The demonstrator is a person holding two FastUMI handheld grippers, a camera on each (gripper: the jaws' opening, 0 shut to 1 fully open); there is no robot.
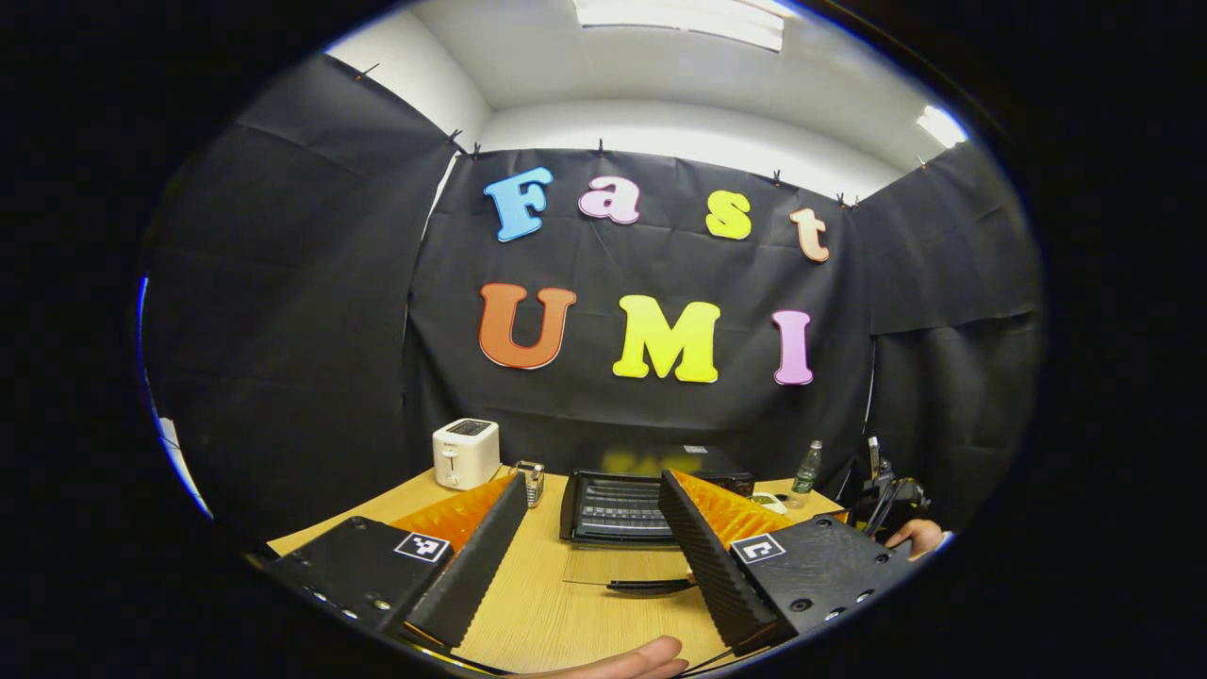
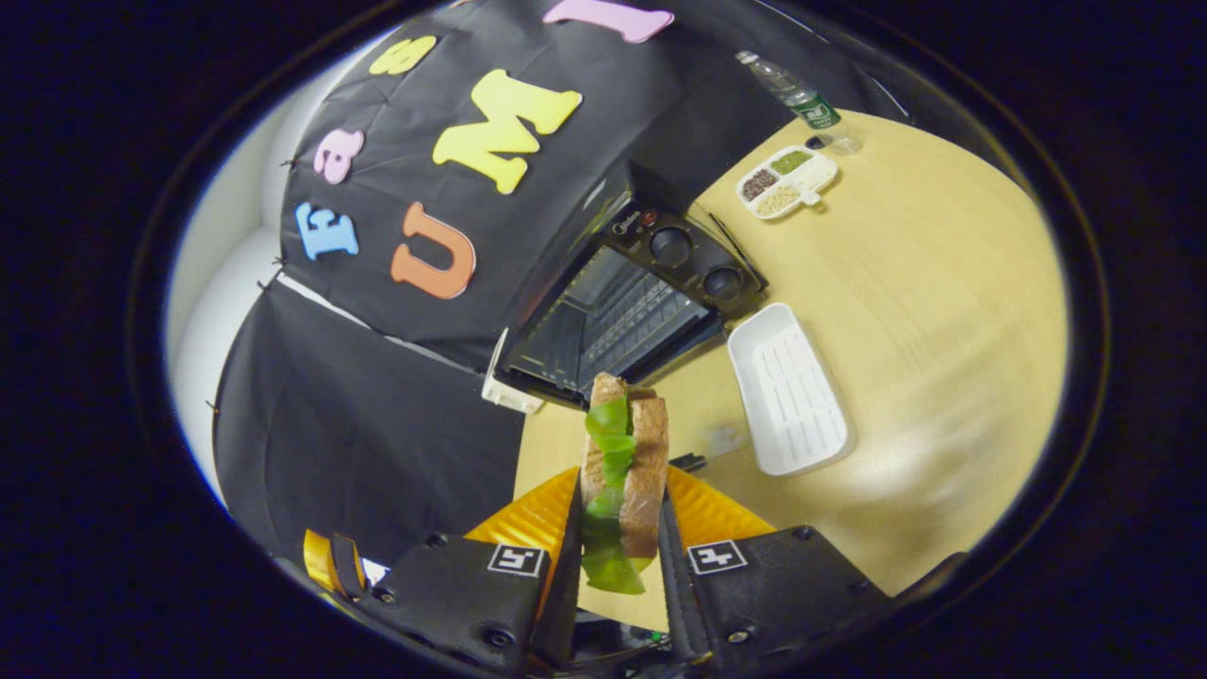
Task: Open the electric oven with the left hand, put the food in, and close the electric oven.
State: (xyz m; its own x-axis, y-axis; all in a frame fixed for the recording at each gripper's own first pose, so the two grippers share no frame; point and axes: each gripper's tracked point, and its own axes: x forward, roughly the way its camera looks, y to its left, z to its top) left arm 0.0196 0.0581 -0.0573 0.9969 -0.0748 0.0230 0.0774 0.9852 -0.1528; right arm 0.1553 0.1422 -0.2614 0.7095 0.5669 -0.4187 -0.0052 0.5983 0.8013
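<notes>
Between the right gripper [image 2: 618, 528] fingers, sandwich [image 2: 624, 471] clamped upright. Oven [image 2: 613, 321] ahead, door down. Left gripper [image 1: 592, 528] spread, empty.

in the left gripper view the right finger [image 1: 702, 552] covers the right part of the electric oven [image 1: 613, 509] and most of the small divided dish [image 1: 771, 503] behind it, and a hand [image 1: 630, 660] at the near edge is cut off, so only some fingers show. in the right gripper view the lower part of the sandwich [image 2: 624, 471] is hidden between the two fingers [image 2: 569, 566], and the table [image 2: 943, 396] on the right side is blurred. the contents of the divided dish [image 2: 787, 181] there are too small to tell.
</notes>
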